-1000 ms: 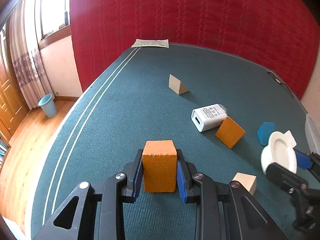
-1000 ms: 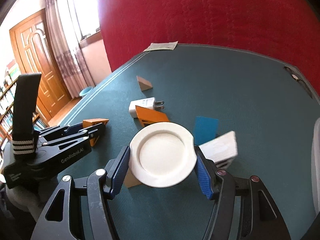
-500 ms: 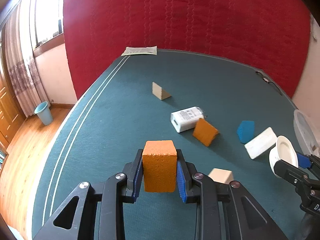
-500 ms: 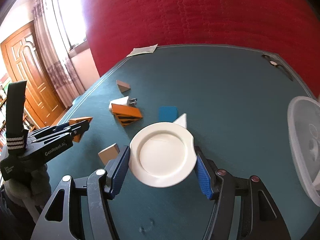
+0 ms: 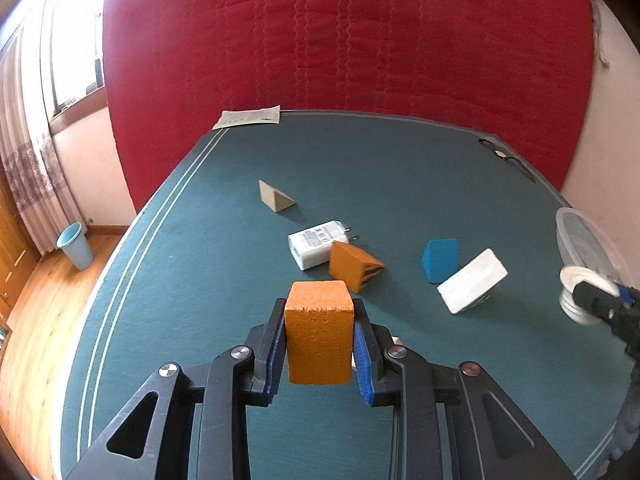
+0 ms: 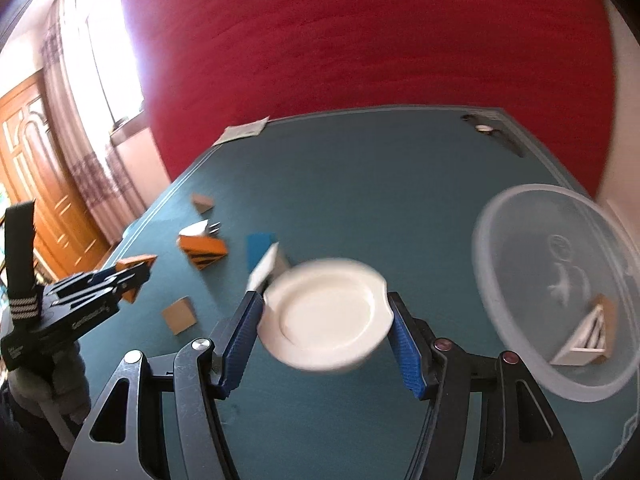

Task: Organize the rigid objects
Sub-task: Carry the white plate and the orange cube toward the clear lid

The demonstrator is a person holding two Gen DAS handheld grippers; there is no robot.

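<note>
With the right gripper (image 6: 326,320) clamping the small white plate (image 6: 325,314) at frame centre and the left gripper (image 5: 319,344) clamping the orange block (image 5: 319,334), carry both level into the translucent tub (image 6: 520,216) at right.

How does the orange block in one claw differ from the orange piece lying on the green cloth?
The orange block is a plain upright box shape clamped in the left gripper; the orange wedge is sloped and lies loose against the white charger. The wedge carries black stripes; the block shows none. Both share the same orange colour.
</note>
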